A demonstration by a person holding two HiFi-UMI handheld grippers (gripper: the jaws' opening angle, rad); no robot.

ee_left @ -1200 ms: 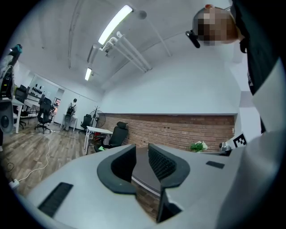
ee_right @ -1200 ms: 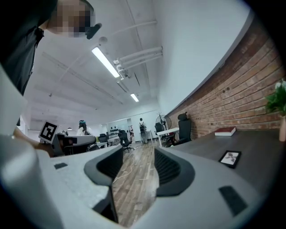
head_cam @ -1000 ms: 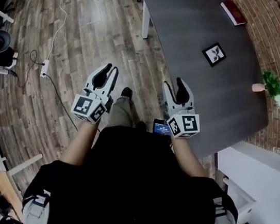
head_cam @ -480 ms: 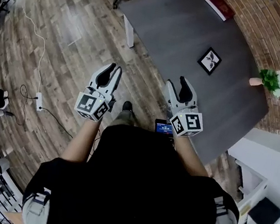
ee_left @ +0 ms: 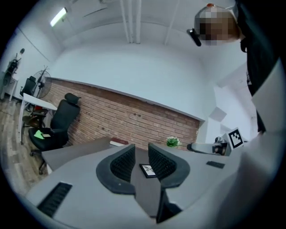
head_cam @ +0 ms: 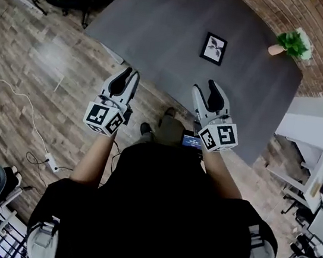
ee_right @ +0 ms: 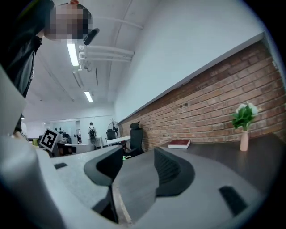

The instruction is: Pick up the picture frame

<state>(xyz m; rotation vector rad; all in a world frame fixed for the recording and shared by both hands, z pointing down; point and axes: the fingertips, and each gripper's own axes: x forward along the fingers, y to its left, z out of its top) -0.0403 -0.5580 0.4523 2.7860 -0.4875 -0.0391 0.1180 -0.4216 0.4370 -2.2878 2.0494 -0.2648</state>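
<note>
Black-edged, the picture frame [head_cam: 214, 48] lies flat on the grey table [head_cam: 166, 18], long axis 12-to-6. It sits well apart at 12 o'clock from the right gripper [head_cam: 205, 88], the nearer one, and 1 o'clock from the left gripper [head_cam: 130, 76]. Both sets of fingers [ee_right: 172, 174] stand parted, holding nothing.

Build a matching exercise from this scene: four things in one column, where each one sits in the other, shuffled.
Things:
1. picture frame
2. red book
3. plant in a vase
4. black office chair

Places:
A. standing upright near the table end, by the brick wall
B. lying flat in the middle of the table
C. on the floor, off the table
D. lying flat at the table's far edge

Pairs: 1-B, 2-D, 3-A, 4-C
</note>
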